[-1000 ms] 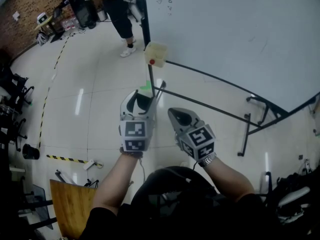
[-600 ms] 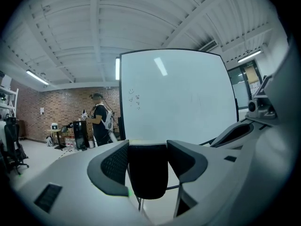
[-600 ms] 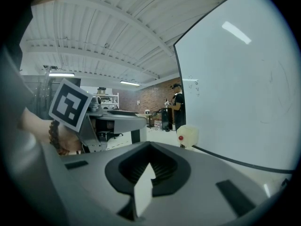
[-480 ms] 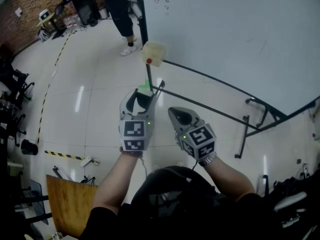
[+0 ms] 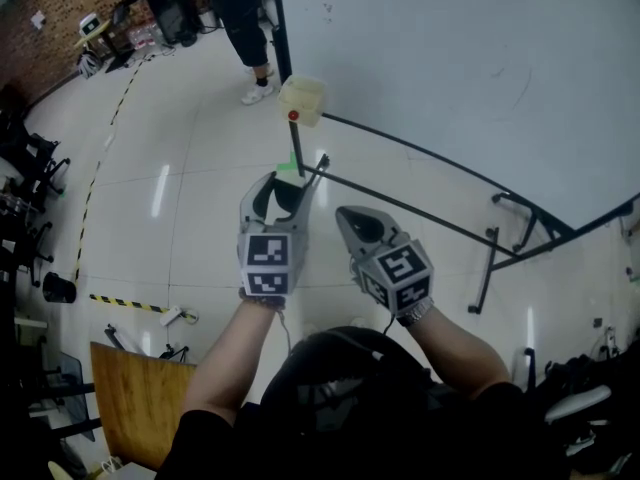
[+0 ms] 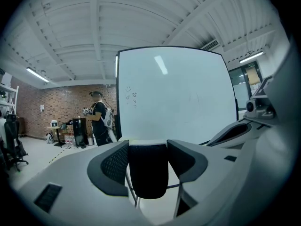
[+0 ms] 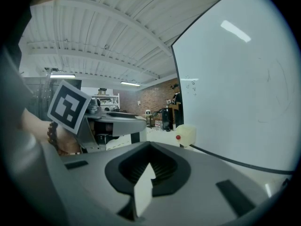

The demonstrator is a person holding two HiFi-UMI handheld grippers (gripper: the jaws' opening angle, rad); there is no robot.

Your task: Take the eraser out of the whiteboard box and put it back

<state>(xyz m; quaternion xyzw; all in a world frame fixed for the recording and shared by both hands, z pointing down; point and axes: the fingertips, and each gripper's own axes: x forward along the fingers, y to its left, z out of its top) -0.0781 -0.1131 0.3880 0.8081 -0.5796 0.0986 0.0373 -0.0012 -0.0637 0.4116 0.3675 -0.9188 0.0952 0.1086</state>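
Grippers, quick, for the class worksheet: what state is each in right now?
Left gripper: closed on the black eraser.
Right gripper: closed, holding nothing.

The glossy white tile floor (image 5: pixel 200 168) bears the whiteboard stand's black feet (image 5: pixel 488 273), a strip of yellow-and-black tape (image 5: pixel 125 305), a small black pot (image 5: pixel 60 288) and a standing person's shoes (image 5: pixel 258 92).

I see person (image 5: pixel 240 23) standing far ahead-left of left gripper (image 5: pixel 290 183), beside cluttered desk (image 5: pixel 150 18). Brick wall (image 5: pixel 60 3) beyond. Striped floor tape (image 5: pixel 125 304) left of gripper. Black bucket (image 5: pixel 58 288) farther left. Dark chairs (image 5: pixel 25 158) along left edge. Wood panel (image 5: pixel 140 398) behind-left.
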